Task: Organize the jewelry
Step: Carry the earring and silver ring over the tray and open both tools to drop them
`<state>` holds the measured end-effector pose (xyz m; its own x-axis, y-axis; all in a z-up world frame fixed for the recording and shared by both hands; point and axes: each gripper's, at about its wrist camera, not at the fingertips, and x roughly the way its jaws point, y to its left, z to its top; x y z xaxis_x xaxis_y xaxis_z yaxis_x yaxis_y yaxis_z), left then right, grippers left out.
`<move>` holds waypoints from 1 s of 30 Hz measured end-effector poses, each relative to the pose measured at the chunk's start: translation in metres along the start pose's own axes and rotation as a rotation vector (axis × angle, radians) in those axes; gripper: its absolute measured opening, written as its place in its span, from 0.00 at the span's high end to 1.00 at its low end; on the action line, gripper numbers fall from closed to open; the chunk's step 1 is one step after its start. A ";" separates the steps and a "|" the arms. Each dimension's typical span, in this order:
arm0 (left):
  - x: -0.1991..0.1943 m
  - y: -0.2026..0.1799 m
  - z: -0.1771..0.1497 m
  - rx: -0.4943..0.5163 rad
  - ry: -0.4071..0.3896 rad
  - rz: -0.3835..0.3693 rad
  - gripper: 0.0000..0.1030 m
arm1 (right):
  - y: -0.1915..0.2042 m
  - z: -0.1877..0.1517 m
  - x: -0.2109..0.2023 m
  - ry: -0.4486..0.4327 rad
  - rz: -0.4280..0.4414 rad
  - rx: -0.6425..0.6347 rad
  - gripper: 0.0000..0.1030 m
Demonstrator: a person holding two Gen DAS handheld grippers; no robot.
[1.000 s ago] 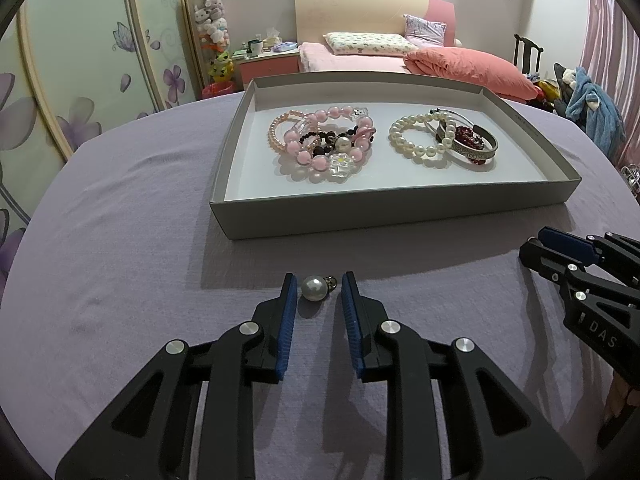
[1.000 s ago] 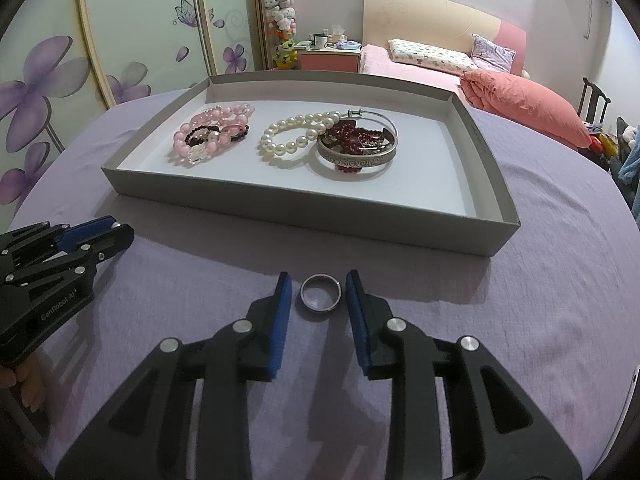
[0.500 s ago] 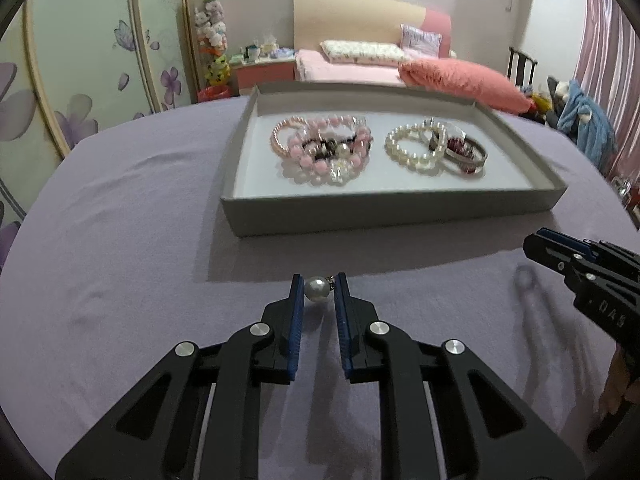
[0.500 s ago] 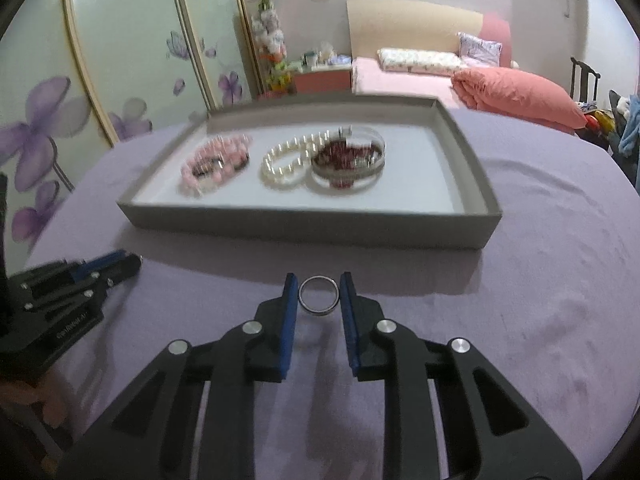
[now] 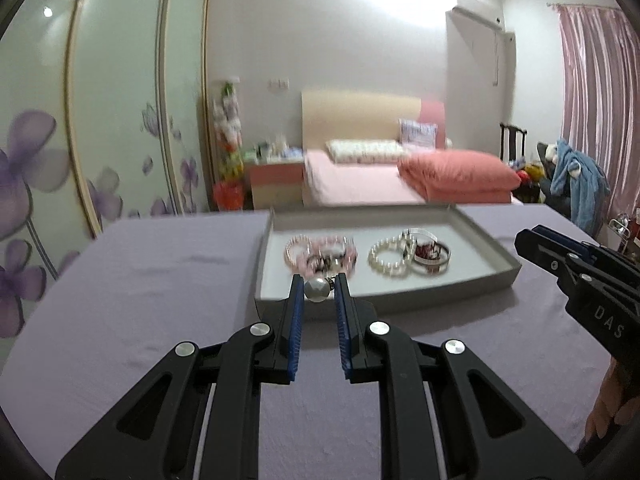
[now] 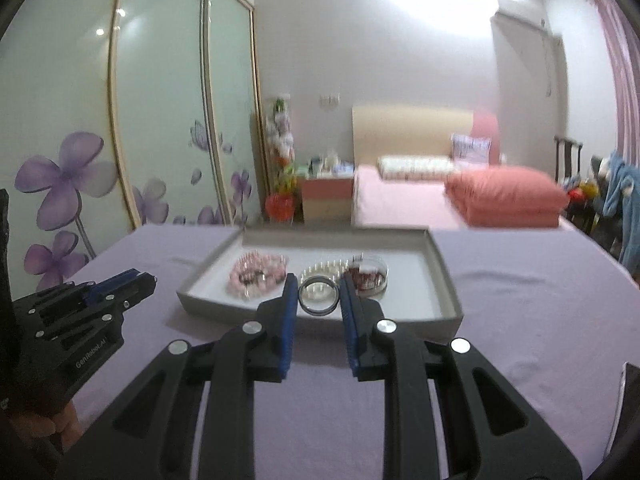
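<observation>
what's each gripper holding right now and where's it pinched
The left gripper pinches the pearl pendant across the pearl's sides. The right gripper clamps the silver ring across its outer edges.

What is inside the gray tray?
The gray tray holds pink bead bracelets, a pearl bracelet and a silver bangle around dark red beads. The near wall hides some floor.

Both grippers have lifted off the purple tablecloth [image 5: 152,280]. The left gripper [image 5: 319,290] has closed on the pearl [image 5: 318,289] and raised it before the tray [image 5: 460,296]; the right gripper [image 6: 319,295] has likewise raised the ring [image 6: 318,295].
</observation>
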<state>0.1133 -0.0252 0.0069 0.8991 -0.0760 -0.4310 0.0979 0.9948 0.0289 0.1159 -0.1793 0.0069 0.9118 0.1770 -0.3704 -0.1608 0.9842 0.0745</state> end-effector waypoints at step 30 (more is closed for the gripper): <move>-0.035 -0.009 0.002 0.009 -0.213 0.077 0.84 | 0.015 0.003 -0.047 -0.311 -0.156 -0.067 0.79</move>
<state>0.0814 -0.0321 0.0235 0.9737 -0.0132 -0.2274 0.0281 0.9977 0.0625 0.0716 -0.1727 0.0278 0.9971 0.0240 -0.0717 -0.0258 0.9994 -0.0249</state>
